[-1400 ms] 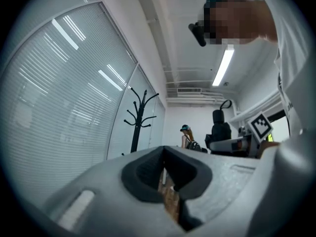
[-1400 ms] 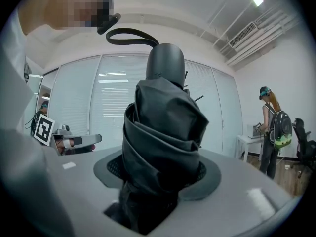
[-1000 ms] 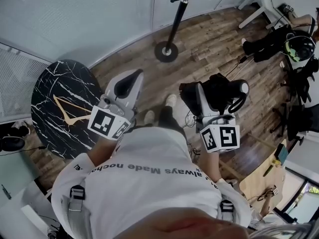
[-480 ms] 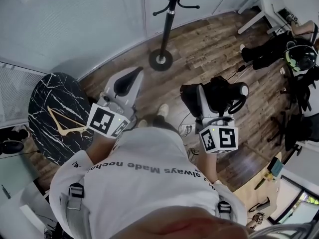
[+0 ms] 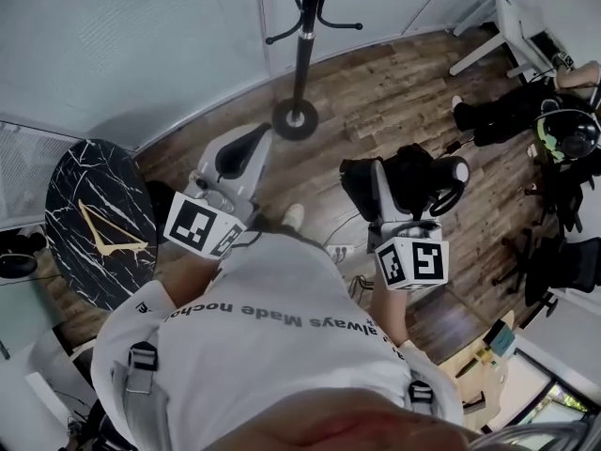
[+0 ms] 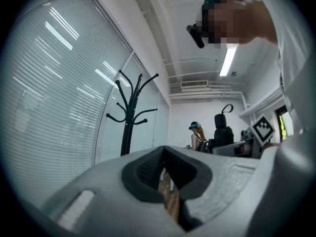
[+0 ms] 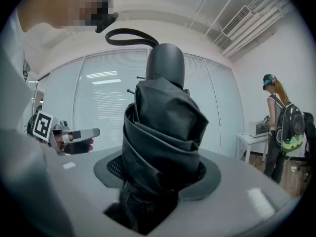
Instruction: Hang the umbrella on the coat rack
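A black folded umbrella (image 5: 413,178) stands upright in my right gripper (image 5: 387,194), its handle and loop strap on the right. In the right gripper view the umbrella (image 7: 163,127) fills the space between the jaws of the right gripper (image 7: 160,174), which is shut on its bundled fabric. My left gripper (image 5: 237,158) is held level beside it with nothing in it; its jaws (image 6: 165,174) look closed. The black coat rack (image 5: 302,45) stands ahead by the glass wall, its round base (image 5: 296,118) on the wood floor. Its curved hooks (image 6: 129,112) rise ahead of the left gripper.
A round black marble table (image 5: 89,224) sits at the left. A white desk (image 5: 498,17) and dark chairs and bags (image 5: 554,130) crowd the right side. Another person with a backpack (image 7: 279,127) stands at the far right. Blinds cover the glass wall (image 6: 59,83).
The coat rack has come nearer, and more of its pole and hooks show. The table has slid left. Both grippers keep their pose, the umbrella still held.
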A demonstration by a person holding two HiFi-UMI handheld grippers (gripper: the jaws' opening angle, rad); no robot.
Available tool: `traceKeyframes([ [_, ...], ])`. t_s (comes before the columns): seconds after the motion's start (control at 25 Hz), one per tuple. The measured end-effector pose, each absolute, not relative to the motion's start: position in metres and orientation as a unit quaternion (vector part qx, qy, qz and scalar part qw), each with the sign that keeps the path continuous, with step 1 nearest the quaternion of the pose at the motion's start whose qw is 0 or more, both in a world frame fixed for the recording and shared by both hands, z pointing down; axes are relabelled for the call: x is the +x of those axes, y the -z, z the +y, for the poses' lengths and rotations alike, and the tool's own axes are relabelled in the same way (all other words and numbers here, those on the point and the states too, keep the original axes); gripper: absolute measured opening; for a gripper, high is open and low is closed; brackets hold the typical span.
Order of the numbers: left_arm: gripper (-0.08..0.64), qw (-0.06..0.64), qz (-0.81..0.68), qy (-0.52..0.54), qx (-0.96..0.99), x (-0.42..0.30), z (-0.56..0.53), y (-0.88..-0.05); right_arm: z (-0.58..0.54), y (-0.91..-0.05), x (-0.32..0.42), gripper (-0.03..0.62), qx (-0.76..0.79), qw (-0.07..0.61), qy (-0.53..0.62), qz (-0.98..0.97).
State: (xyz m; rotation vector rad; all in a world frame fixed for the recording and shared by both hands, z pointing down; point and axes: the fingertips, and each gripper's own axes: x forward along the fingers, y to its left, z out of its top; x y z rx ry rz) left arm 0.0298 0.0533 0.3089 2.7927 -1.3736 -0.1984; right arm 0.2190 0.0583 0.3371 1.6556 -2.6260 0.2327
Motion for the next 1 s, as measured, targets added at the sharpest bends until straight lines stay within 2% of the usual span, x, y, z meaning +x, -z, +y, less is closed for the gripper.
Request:
traceKeyframes([
  [0.44,0.003,0.013,-0.455,0.054,0.889,0.017,-0.015,-0.318,-0.015,-0.348,0.209,0.256,0.525,0.024,-0.088,-0.846],
  [1.0,0.003,-0.002,-0.432,0.078,0.898,-0.062,-0.158,-0.303,-0.160,-0.323,0.140,0.256,0.559,0.037,-0.047,-0.827],
])
